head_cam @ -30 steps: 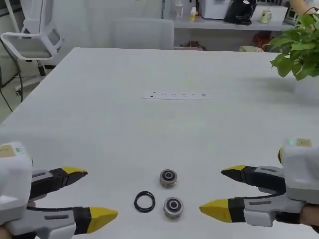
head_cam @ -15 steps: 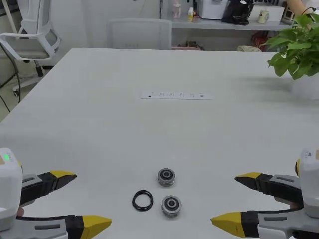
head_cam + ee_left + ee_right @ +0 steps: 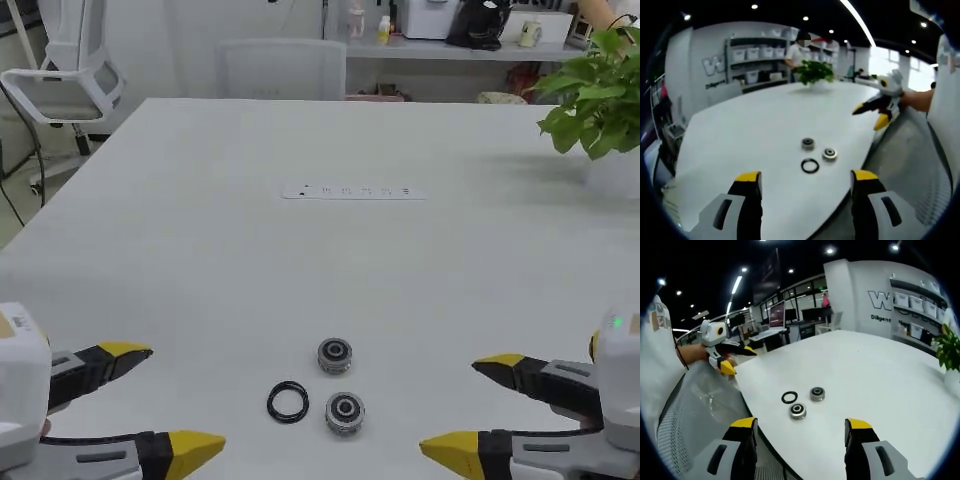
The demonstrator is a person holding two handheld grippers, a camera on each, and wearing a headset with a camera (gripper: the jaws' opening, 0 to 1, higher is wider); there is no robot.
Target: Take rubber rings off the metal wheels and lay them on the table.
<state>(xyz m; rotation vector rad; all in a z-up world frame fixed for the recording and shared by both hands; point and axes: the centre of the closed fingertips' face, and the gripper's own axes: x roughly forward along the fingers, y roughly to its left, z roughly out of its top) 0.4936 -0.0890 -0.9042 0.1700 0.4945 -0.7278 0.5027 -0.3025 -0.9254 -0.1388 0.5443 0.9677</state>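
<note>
Head view: left tool (image 3: 175,397) at 8 o'clock, right tool (image 3: 460,406) at 4, both open, empty; a rubber ring (image 3: 288,402) lies on the tabletop (image 3: 300,260) beside two metal wheels (image 3: 334,355). Gripper views: wheels, perhaps ringed, sit near the edge; a slipping pinch could roll one off.

Table: I've got a wide white table (image 3: 200,230), power strip (image 3: 355,192) at 12 o'clock.
Chairs: white chair (image 3: 60,70) at 10, grey chair (image 3: 282,68) at 12.
Plant: green plant (image 3: 595,90) at 2.
Ceiling: I see a light strip (image 3: 856,20) overhead.
</note>
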